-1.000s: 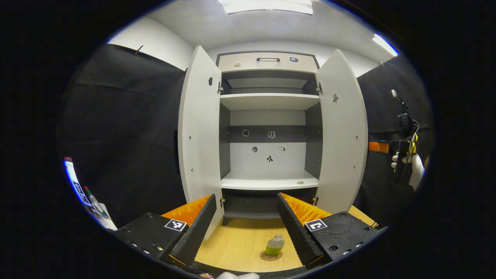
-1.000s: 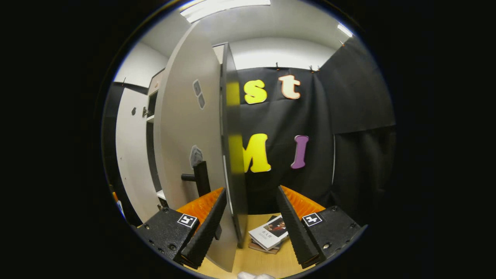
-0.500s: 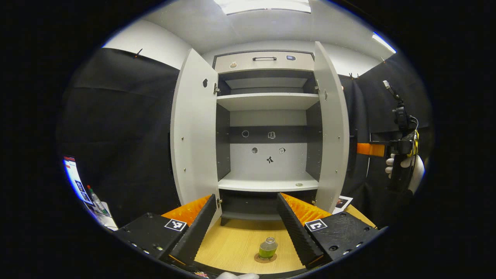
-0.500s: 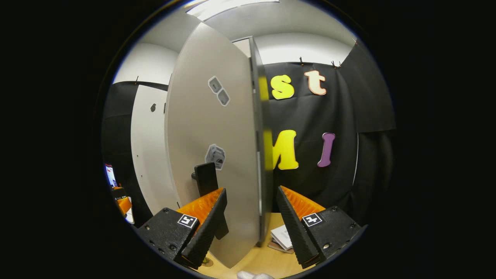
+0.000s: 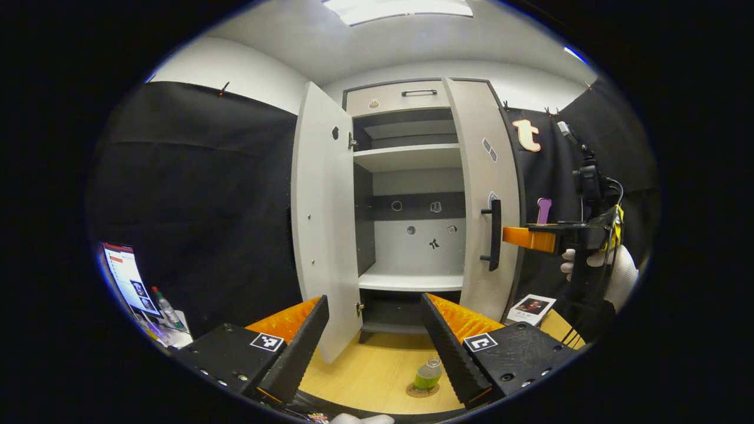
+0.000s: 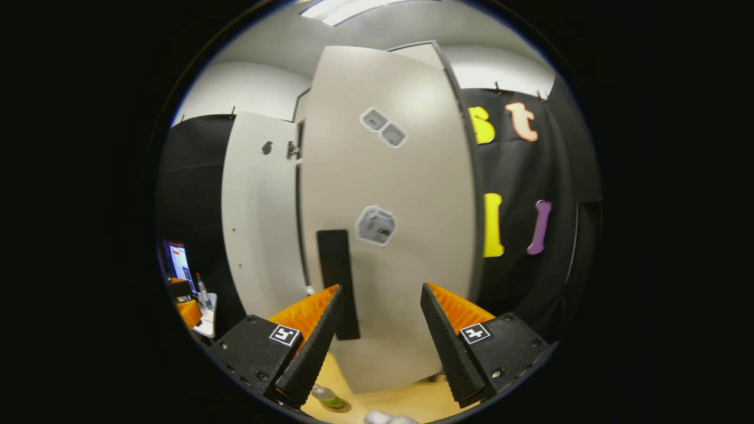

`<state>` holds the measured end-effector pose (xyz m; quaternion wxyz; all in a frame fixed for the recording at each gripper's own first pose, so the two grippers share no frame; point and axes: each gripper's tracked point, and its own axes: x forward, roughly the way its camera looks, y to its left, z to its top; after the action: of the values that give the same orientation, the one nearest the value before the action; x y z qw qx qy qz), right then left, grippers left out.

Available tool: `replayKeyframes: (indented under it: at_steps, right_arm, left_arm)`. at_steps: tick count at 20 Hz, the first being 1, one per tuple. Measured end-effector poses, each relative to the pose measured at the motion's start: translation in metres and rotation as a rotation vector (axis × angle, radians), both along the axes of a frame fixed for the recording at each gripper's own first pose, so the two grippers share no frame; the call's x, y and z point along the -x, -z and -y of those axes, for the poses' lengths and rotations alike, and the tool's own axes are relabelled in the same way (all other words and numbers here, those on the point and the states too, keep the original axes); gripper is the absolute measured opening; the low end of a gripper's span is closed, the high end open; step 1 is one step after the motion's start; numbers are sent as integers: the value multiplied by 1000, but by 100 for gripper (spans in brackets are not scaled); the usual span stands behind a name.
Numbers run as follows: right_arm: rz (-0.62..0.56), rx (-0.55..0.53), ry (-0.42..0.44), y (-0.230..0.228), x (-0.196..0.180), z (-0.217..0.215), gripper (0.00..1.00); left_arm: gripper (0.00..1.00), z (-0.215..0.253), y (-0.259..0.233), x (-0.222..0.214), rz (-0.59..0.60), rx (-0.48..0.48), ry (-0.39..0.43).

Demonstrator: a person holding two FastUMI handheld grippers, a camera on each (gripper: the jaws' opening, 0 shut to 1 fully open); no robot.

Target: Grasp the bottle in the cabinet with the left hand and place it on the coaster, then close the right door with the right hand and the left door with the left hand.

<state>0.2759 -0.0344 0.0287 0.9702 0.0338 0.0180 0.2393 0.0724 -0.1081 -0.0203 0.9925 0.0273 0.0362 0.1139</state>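
Both the left gripper [image 5: 373, 318] and right gripper [image 6: 377, 309] gape empty, the bottle [image 5: 427, 375] on its coaster [image 5: 422, 390] just ahead of the left, the right door [image 6: 389, 224] facing the right.

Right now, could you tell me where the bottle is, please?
In the left gripper view, the bottle stands on the coaster, low on the wooden floor before the cabinet, beside the left tool's finger.

Left gripper [image 5: 374, 335]: jaws spread wide, nothing between, held low in front of the cabinet [image 5: 406, 194]. Right gripper [image 6: 377, 330]: jaws apart, 2 fingers facing the cabinet's right door; in left gripper view, held level by a gloved hand [image 5: 612, 268], tips toward that door.
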Motion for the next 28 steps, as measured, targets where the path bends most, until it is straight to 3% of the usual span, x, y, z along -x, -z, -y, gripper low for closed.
replayKeyframes:
  at_steps: [5,6,10,21,25,28]
  right_arm:
    - [-1,-6,23,2,15,-6,81]
    - [-12,0,34,5,20,-6,81]
    - [-42,29,125,19,46,0,81]
    - [-150,77,408,54,151,6,81]
    - [-181,86,477,63,189,9,82]
    - [-198,81,509,67,208,12,81]
  left_arm:
    - [99,-28,-2,-4,7,-4,21]
    - [95,-36,-1,-8,8,1,36]
    - [94,-78,2,-20,-3,-11,87]
    - [94,-268,-21,-107,64,-70,56]
    - [94,-296,-26,-151,86,-68,41]
    - [95,-288,-29,-178,89,-53,84]
